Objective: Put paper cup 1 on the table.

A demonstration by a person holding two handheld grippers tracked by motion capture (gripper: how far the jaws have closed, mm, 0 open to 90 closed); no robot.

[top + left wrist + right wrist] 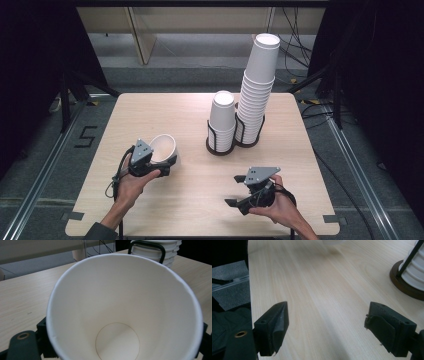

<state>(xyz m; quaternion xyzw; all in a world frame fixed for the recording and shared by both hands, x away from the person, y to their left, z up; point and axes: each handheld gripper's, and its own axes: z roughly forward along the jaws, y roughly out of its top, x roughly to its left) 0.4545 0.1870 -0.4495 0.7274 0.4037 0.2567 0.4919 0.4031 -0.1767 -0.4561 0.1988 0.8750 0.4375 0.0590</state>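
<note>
Progress, judged from the layout: one paper cup (164, 146) apart from the stacks and in hand, none standing loose on the table (190, 200).

Nearest, right tongs (235, 190), low over the near part of the table, jaws wide apart, nothing between them, bare wood ahead. Idle, by the look of it.

Slightly further in, left tongs (159, 164), clamped on the lower part of the cup. Cup off the wood and tipped, mouth up and away from the hand. Empty inside, round bottom plain in the left gripper view.

Beyond, to the right of the left tongs and straight ahead of the right tongs: short stack (221, 122) of upturned cups in a black wire holder on a round dark base. Just behind it, tall stack (257, 90) in a like holder, top cups leaning a little.

Likely left to do: carry the held cup to its place, whether onto a stack or down on the wood, then repeat with others. Cannot tell which way the work runs, nor how many cups remain to handle.

Hard to make out: left pads, covered by the cup wall, with just dark corners beside it low in the left gripper view. Contact between the two holders uncertain. Far ground dark, cables and frame legs barely legible. Stack cut off at the edge of the right gripper view.
</note>
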